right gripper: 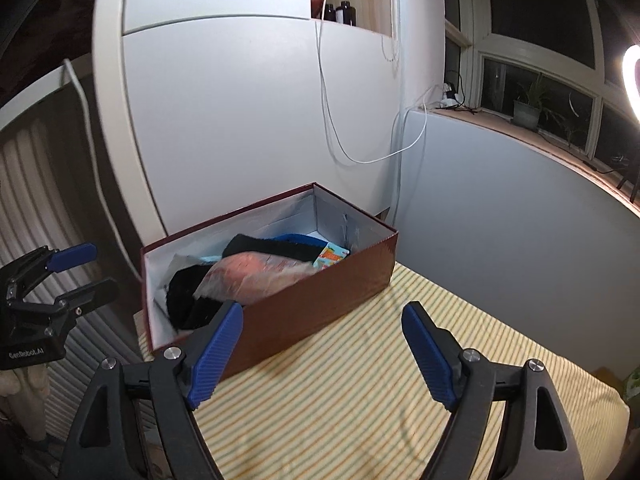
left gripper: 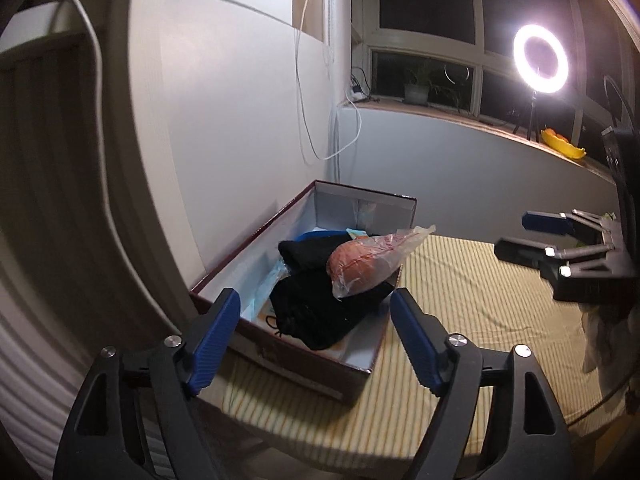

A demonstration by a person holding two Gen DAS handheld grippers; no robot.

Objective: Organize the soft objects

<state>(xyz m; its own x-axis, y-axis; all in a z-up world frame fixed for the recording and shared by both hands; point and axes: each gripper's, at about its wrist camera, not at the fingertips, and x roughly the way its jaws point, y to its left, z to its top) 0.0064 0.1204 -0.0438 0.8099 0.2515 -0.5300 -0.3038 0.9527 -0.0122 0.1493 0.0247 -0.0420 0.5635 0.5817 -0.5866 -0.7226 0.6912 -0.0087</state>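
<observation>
A dark red box [left gripper: 248, 236] [right gripper: 320, 300], white inside, stands on the yellow striped tablecloth [left gripper: 480, 300] [right gripper: 360, 380] against the wall. Inside lie black cloth [left gripper: 316, 312] [right gripper: 186, 296], a pink soft thing in a clear plastic bag [left gripper: 360, 266] [right gripper: 256, 272] on top, a blue item [right gripper: 296, 237] and a colourful packet [right gripper: 334, 258]. My left gripper [left gripper: 315, 296] [right gripper: 102, 267] is open at the box's near end, nothing between its pads. My right gripper [right gripper: 323, 308] [left gripper: 514, 232] is open too, empty, beside the box's long side.
A lit ring light [left gripper: 541, 59] on a tripod stands on the window sill with a potted plant [left gripper: 416, 90] and a yellow item [left gripper: 562, 144]. White cables [left gripper: 304, 120] hang down the wall behind the box. A ribbed radiator [right gripper: 24, 200] is at the left.
</observation>
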